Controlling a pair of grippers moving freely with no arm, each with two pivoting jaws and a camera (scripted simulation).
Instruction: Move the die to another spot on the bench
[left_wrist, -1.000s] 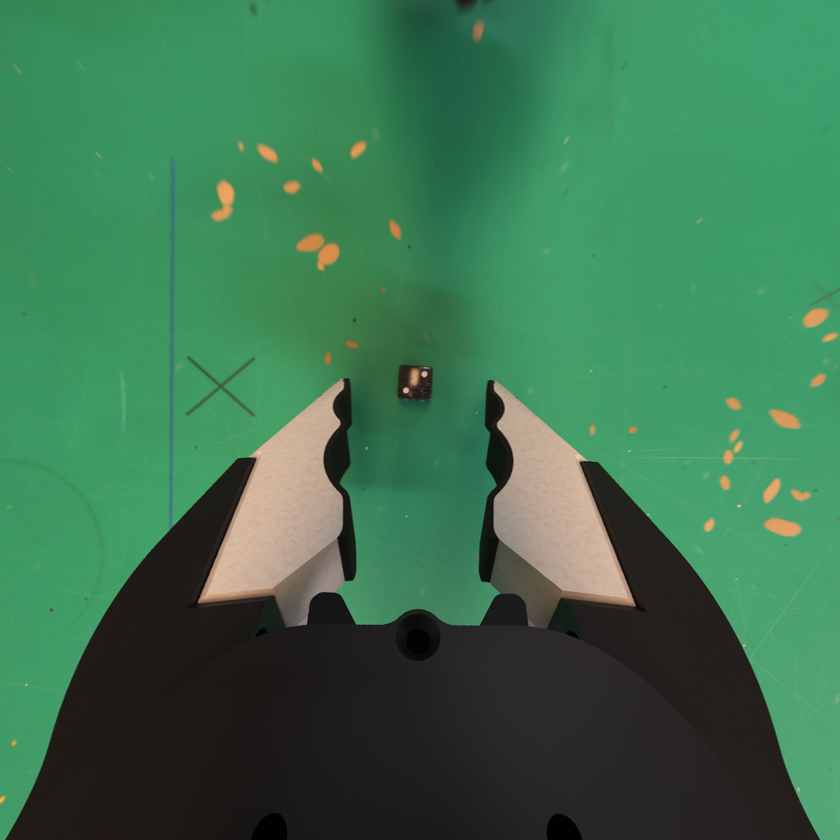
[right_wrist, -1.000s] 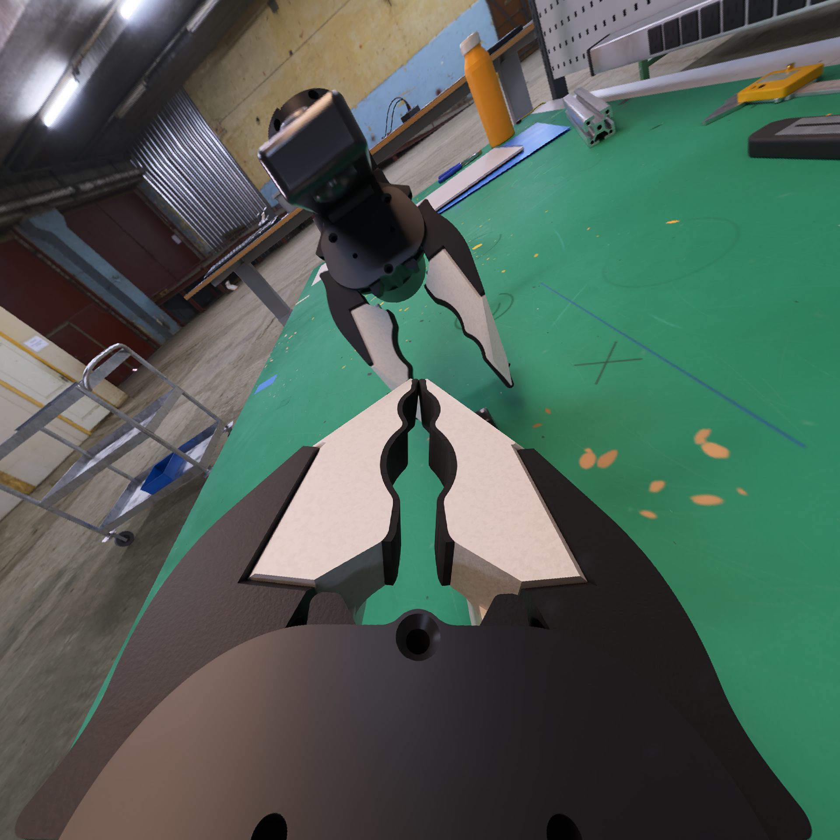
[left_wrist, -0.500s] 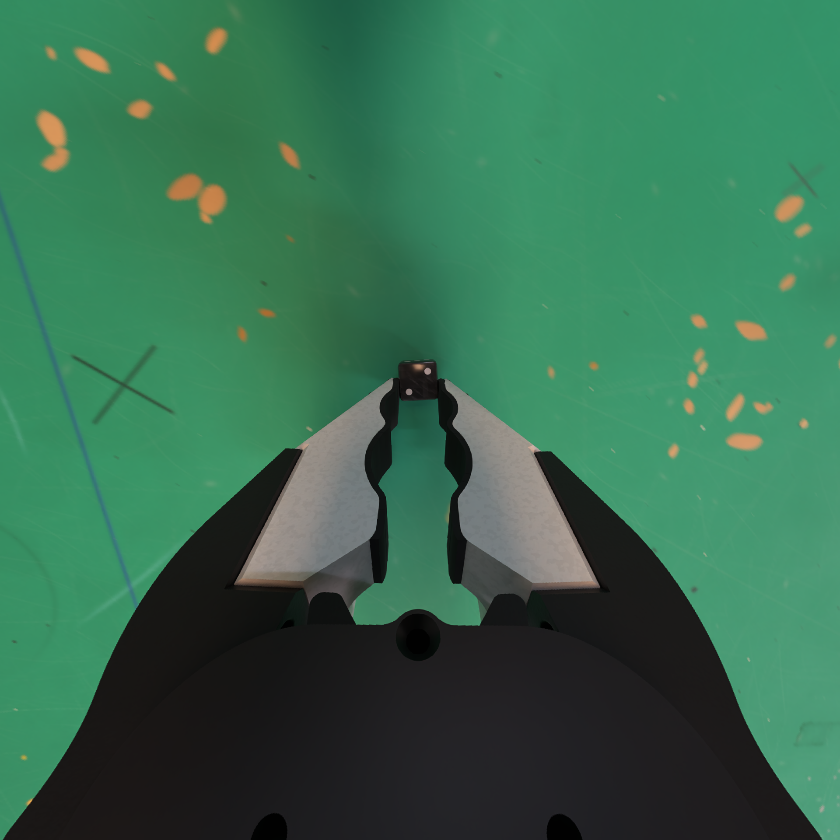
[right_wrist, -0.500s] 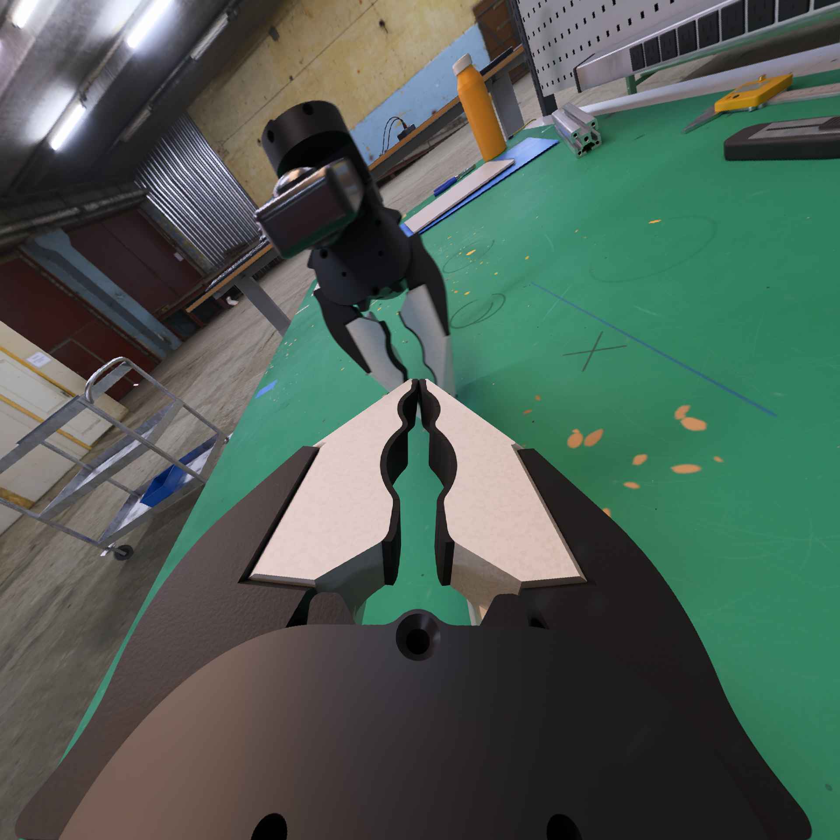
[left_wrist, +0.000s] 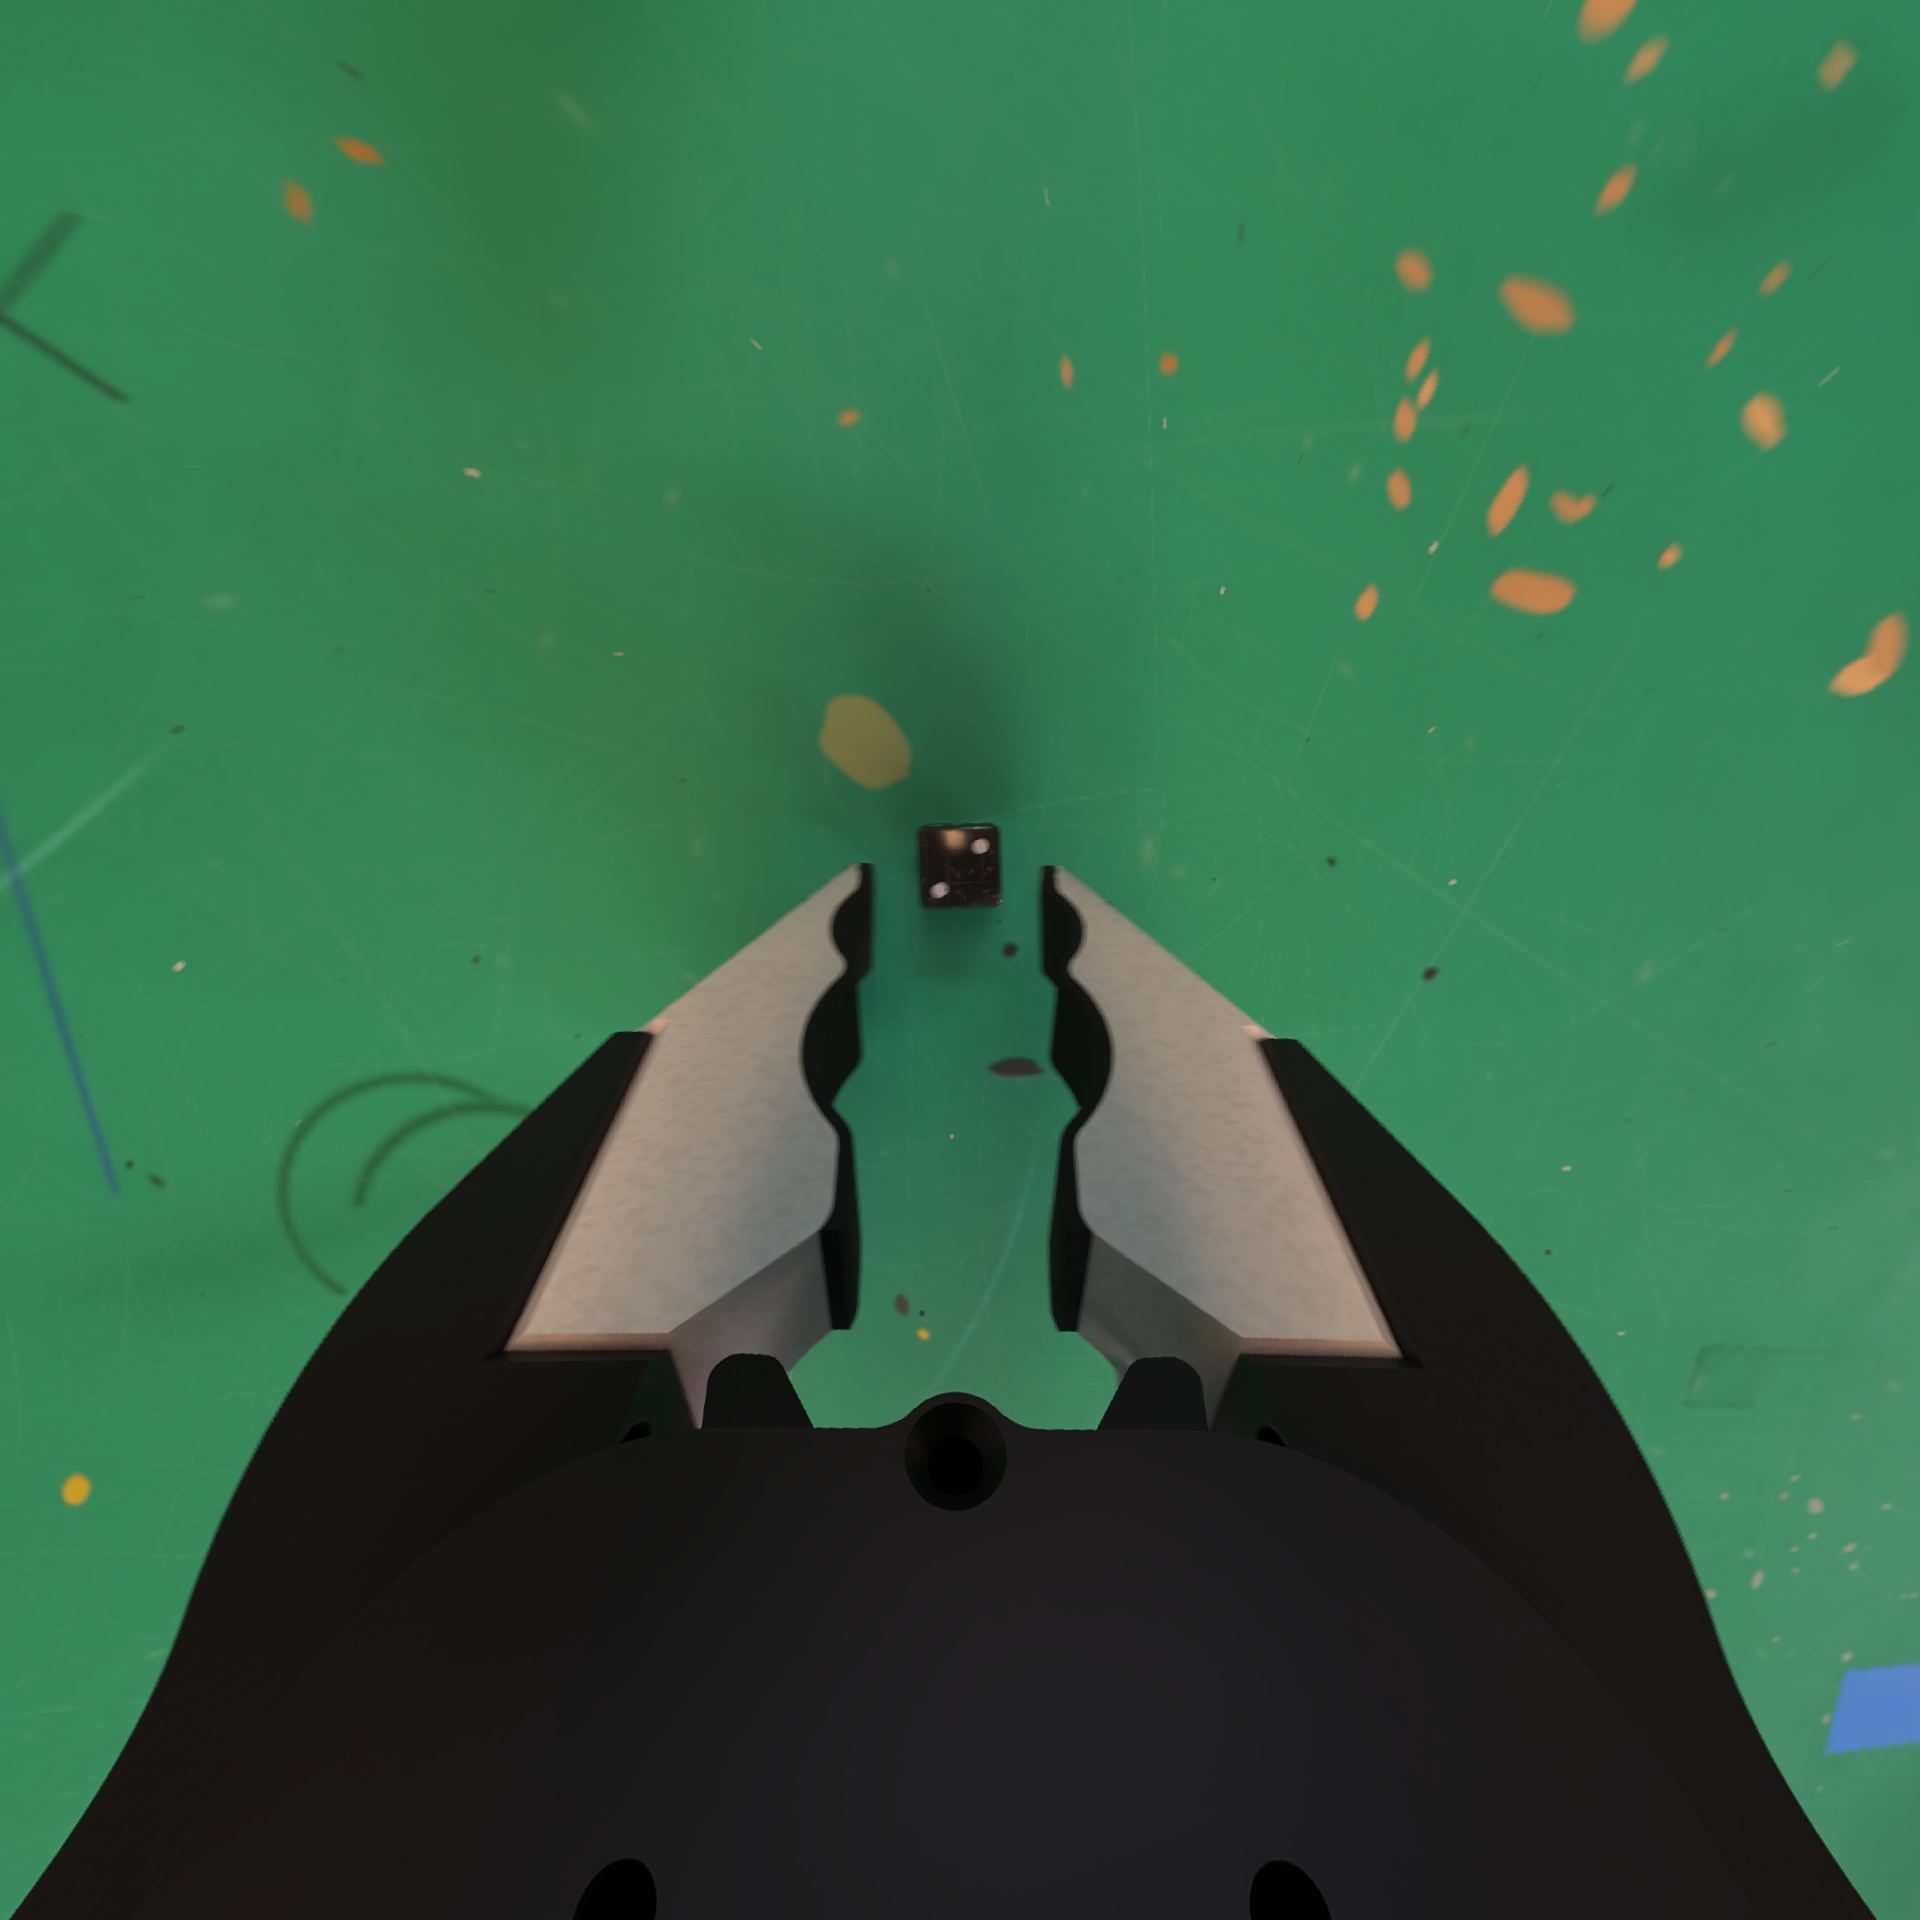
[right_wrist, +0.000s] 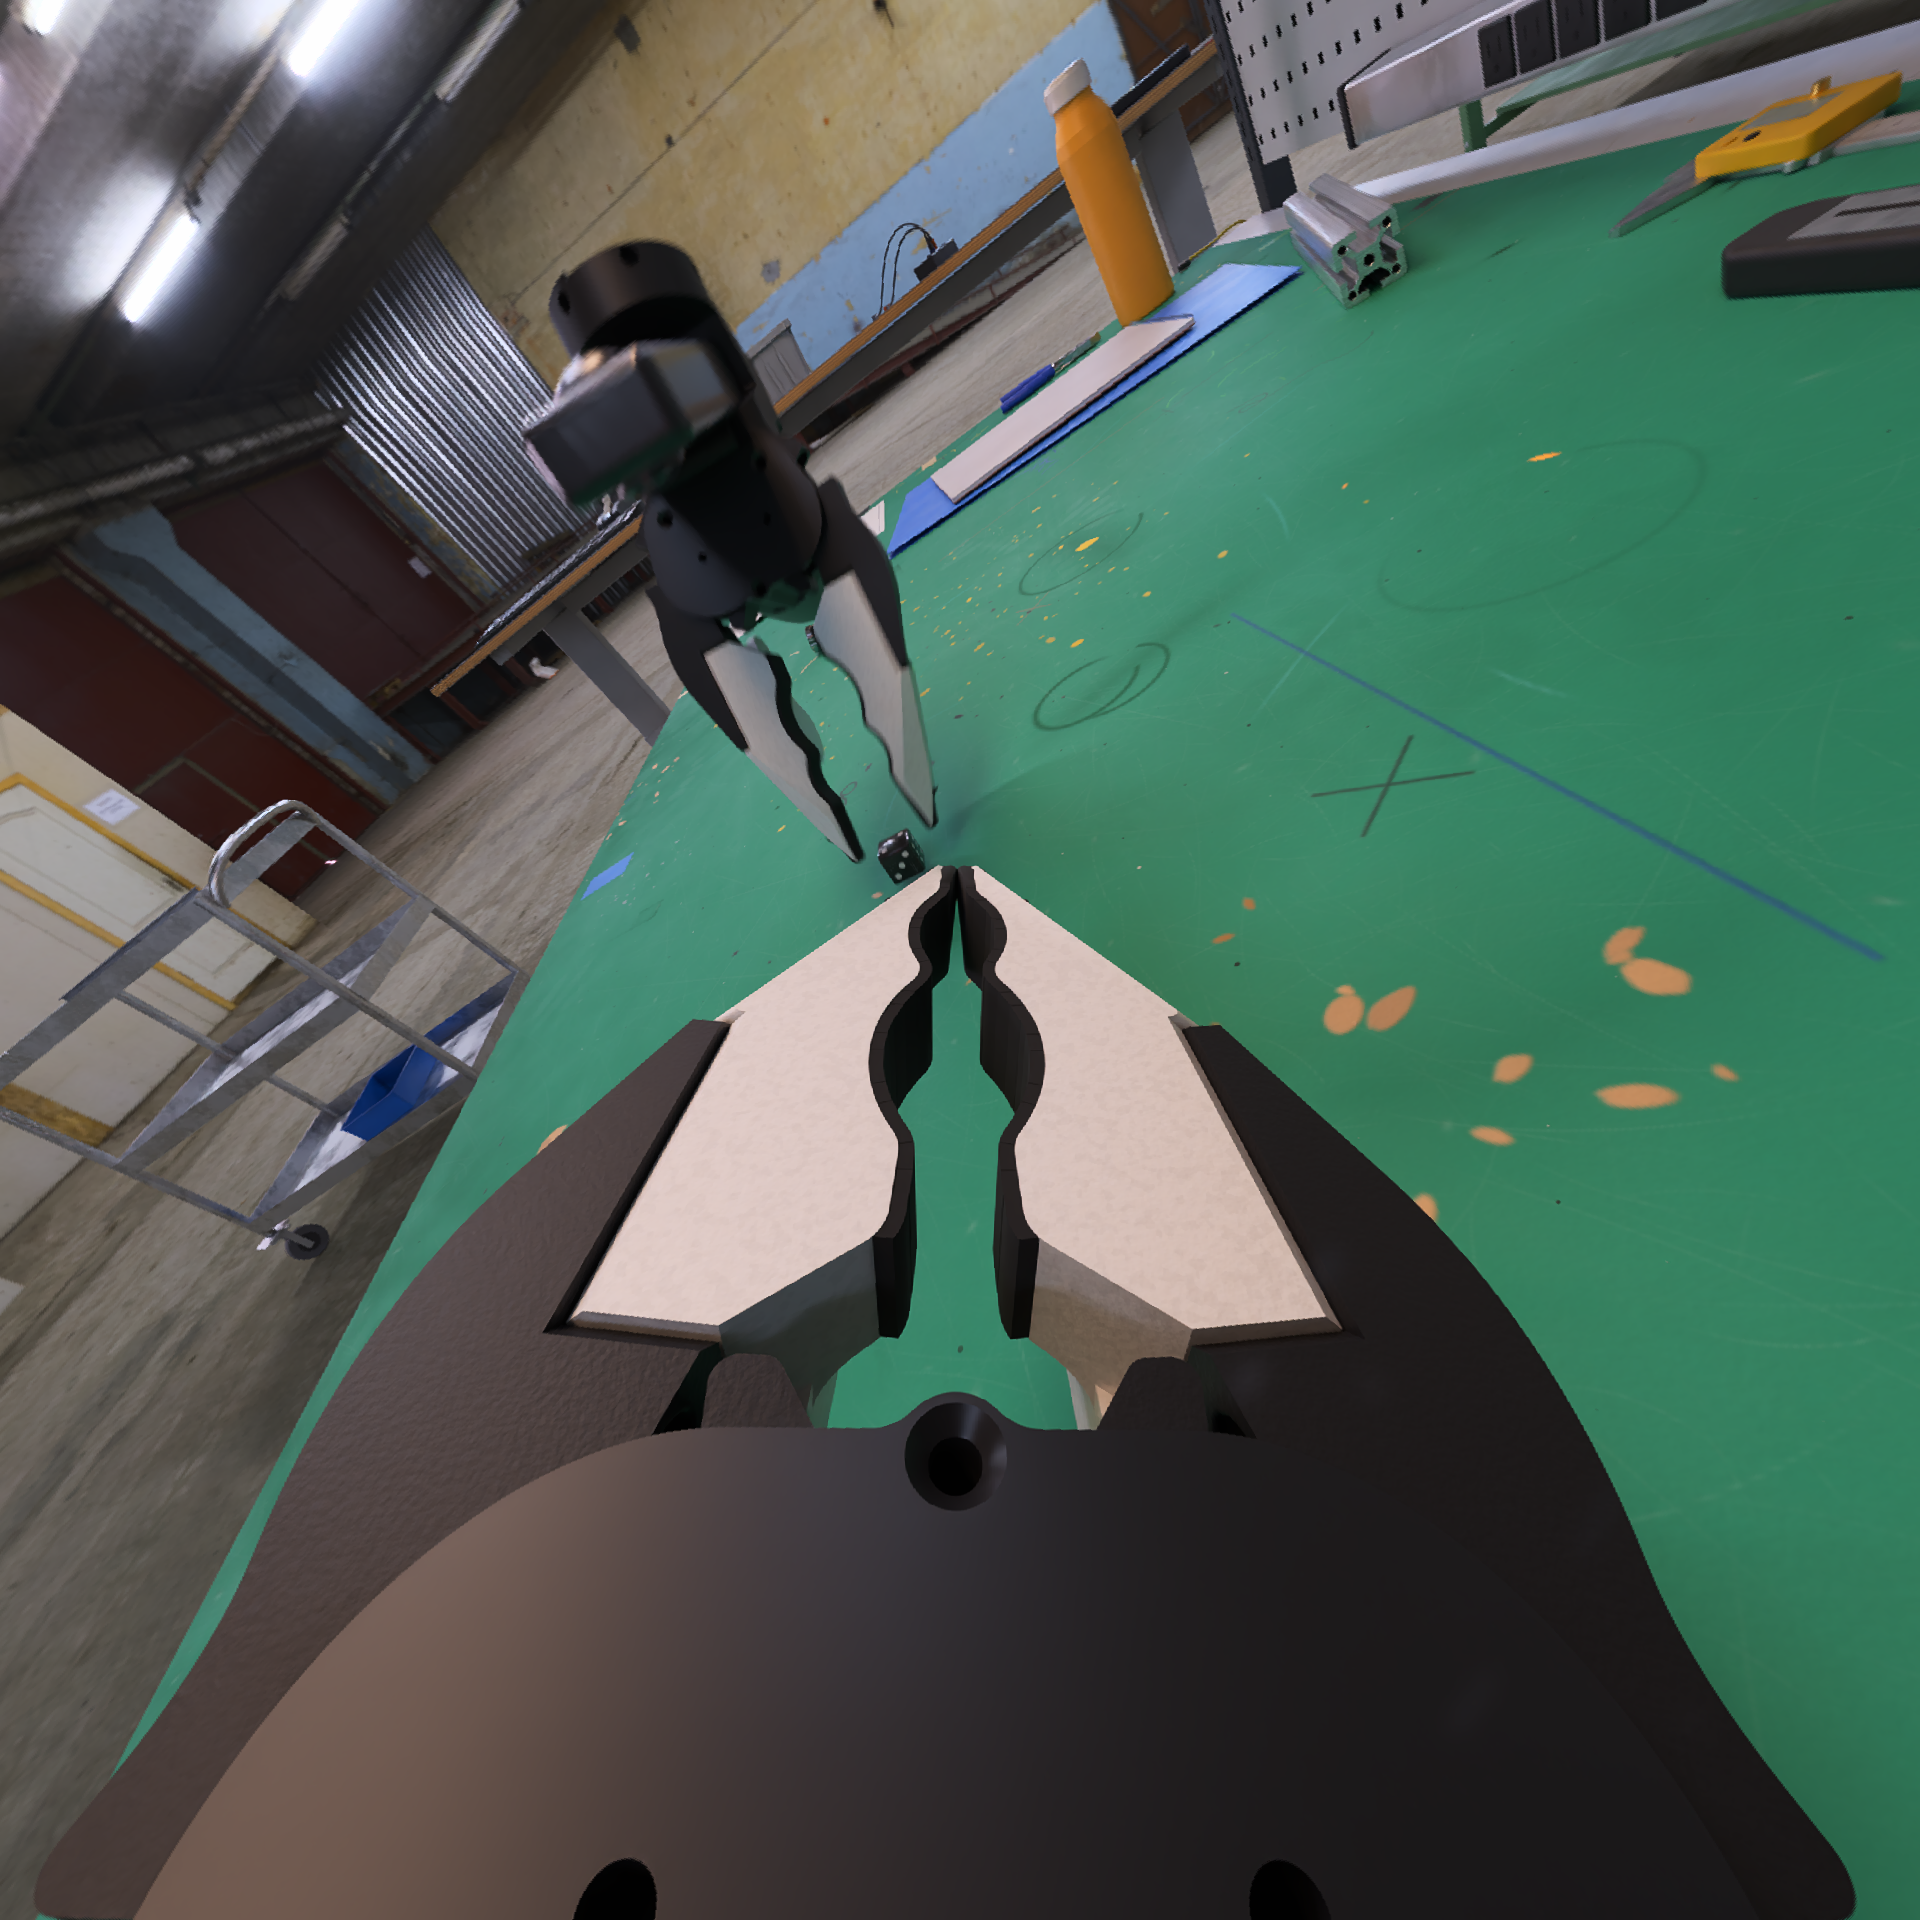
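A small black die (left_wrist: 959, 867) with white pips rests on the green bench (left_wrist: 416, 623). My left gripper (left_wrist: 957, 873) is open, with a fingertip on each side of the die and a gap to each. In the right wrist view the die (right_wrist: 900, 856) lies on the bench between the left gripper's (right_wrist: 896, 837) fingertips, just beyond my right gripper (right_wrist: 954, 875). My right gripper is shut and empty, above the bench.
An orange bottle (right_wrist: 1103, 197), an aluminium profile (right_wrist: 1347, 237), a grey board on a blue sheet (right_wrist: 1070, 401), a yellow tool (right_wrist: 1791, 123) and a dark flat block (right_wrist: 1829, 249) stand far back. The bench's left edge (right_wrist: 520, 1039) drops to the floor beside a metal trolley (right_wrist: 260, 1049).
My left gripper closed on the die, carried it across the bench to a new spot, then opened and let it go. My right gripper stayed shut.
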